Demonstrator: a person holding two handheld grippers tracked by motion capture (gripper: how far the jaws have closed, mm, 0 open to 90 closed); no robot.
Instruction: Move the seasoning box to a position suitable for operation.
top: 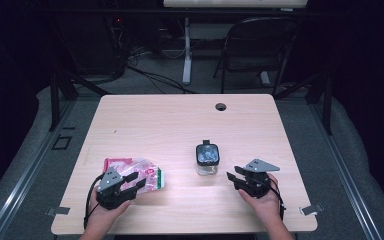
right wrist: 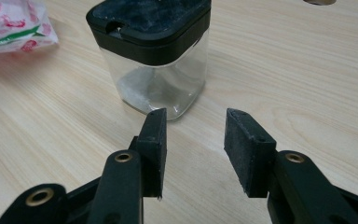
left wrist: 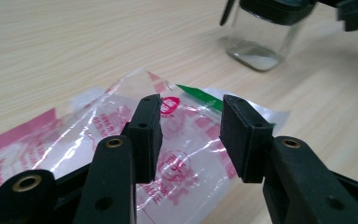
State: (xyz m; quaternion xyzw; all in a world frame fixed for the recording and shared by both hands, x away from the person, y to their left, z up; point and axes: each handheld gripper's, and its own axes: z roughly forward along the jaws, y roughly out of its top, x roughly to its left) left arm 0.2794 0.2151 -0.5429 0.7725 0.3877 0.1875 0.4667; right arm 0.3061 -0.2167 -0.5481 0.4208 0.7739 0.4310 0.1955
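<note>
**Bag and jar, both untouched**

The plastic bag [top: 139, 176] lies at the surface's [top: 180, 120] 7 o'clock, under the left hand-held gripper [left wrist: 191, 135], jaws released. The gripper views show white powder inside the jar [right wrist: 156, 60]; right hand-held gripper [right wrist: 195, 149] gapes, empty, nearby

The high view is dim all around: the room beyond the table [top: 180, 125] is near black at 9, 12 and 3 o'clock, while the tabletop glows pale under light from above. Soft, short shadows sit under the jar [top: 207, 159]. The picture is slightly soft, with mild bending of straight lines toward the corners.

The left gripper view is brighter. The plastic bag [left wrist: 177, 140] throws white glare streaks at 8 and 5 o'clock; the jar [left wrist: 261, 37] at 1 o'clock is out of focus.

The right gripper view is evenly lit and sharper; the jar's [right wrist: 156, 51] glass carries faint reflections, and its shadow falls toward 9 o'clock.
</note>
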